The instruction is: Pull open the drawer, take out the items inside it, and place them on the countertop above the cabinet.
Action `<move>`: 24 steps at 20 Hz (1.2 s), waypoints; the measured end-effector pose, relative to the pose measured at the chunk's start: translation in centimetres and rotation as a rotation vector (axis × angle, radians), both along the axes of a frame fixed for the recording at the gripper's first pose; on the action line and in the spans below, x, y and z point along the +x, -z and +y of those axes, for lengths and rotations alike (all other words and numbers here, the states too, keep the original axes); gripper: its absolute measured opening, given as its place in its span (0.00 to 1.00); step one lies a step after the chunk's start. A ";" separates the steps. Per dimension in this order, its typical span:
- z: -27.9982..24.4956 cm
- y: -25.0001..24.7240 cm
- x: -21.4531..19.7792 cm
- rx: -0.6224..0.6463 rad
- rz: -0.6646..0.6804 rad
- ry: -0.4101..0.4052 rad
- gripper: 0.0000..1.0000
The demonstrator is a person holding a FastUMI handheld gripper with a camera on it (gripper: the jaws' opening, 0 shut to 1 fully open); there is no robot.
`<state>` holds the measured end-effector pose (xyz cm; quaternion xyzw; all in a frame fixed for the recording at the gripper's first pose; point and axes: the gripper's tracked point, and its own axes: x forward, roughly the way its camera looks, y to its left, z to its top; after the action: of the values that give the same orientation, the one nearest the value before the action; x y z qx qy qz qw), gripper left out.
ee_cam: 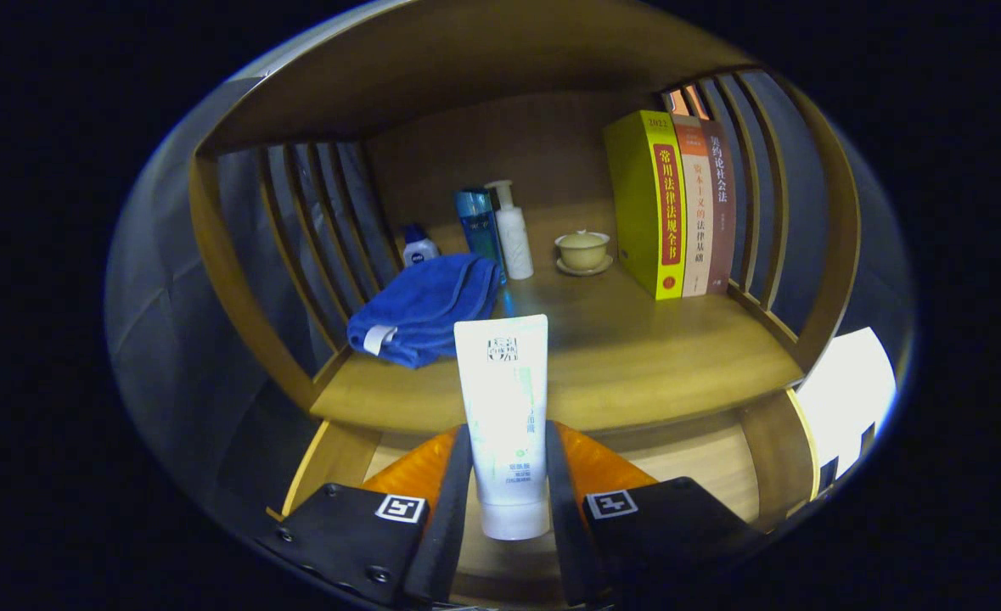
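Now white tube (504, 407) upright, clamped between gripper (508, 462) fingers.

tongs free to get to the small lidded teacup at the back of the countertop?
Probably not yet: the tongs are shut on a white plastic tube. Otherwise the bare wooden countertop leaves an open path to the small yellow lidded teacup.

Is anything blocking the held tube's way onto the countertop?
Nothing visible does. The hand-held gripper is shut on the white tube, and the countertop just ahead is bare. The blue towel lies off to one side, the books to the other.
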<state>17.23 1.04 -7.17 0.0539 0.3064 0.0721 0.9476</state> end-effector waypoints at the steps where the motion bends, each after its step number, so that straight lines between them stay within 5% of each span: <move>1: -0.4 -0.3 1.2 -0.006 -0.016 0.012 0.55; 8: -1.3 1.2 7.1 -0.022 -0.016 0.066 0.55; 24: -2.3 5.2 9.4 -0.071 0.010 0.125 0.59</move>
<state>26.60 -1.21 -12.37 0.0394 0.3098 0.0017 0.9500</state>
